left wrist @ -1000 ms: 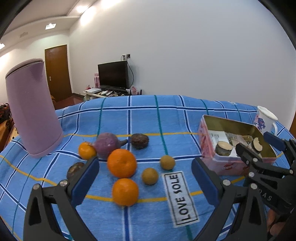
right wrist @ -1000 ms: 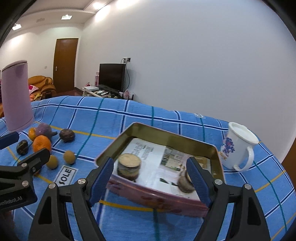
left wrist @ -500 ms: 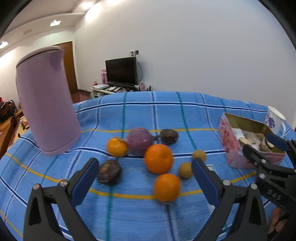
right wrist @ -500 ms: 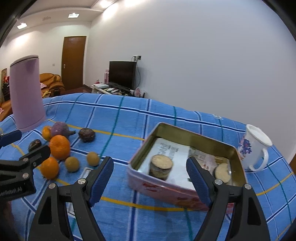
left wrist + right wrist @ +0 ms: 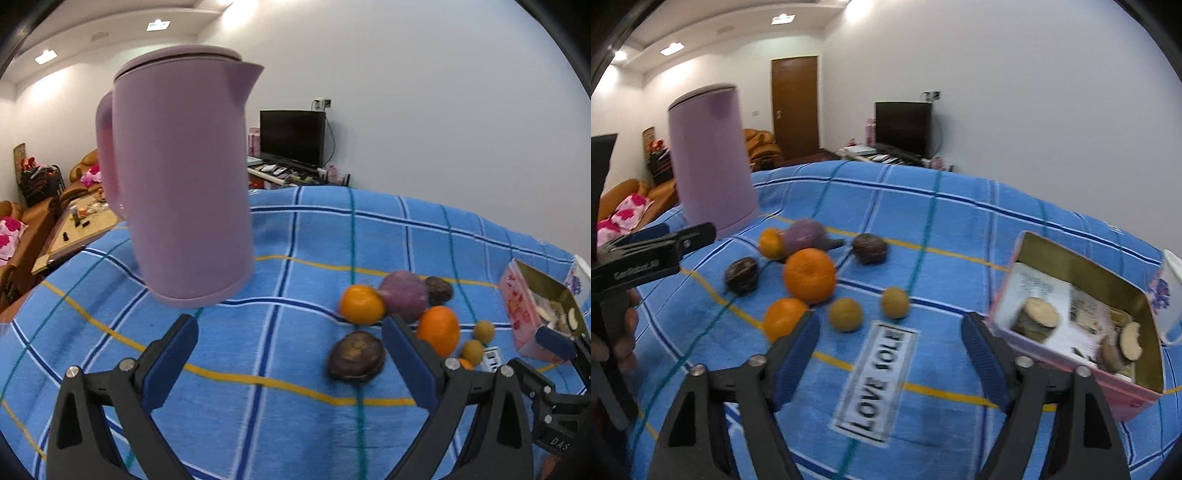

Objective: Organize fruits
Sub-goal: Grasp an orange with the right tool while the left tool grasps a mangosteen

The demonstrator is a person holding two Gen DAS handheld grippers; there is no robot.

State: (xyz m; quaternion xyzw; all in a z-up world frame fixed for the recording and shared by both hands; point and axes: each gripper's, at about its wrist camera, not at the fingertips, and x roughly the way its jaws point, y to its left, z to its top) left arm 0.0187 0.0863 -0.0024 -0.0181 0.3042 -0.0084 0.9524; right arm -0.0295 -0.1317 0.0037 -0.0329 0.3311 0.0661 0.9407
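The left gripper hangs above the blue checked cloth with its jaws spread wide and nothing between them; the right gripper is likewise wide apart and empty, over the "LOVE SOLE" label sewn on the cloth; behind the covered surface the room shows a white wall, a brown door, a dark television on a low stand and an orange sofa at the left; on the cloth the largest thing is the lilac kettle, upright at the far left; next the pink tin, open, holding wooden slices and paper, at the right with a white floral mug just behind it; the fruits lie in a loose cluster between kettle and tin; a large orange sits in the middle, a purple fruit behind it touching a small orange; another orange lies nearest the right gripper's left finger; two dark wrinkled fruits flank the group; two small yellow-brown fruits rest just beyond the label
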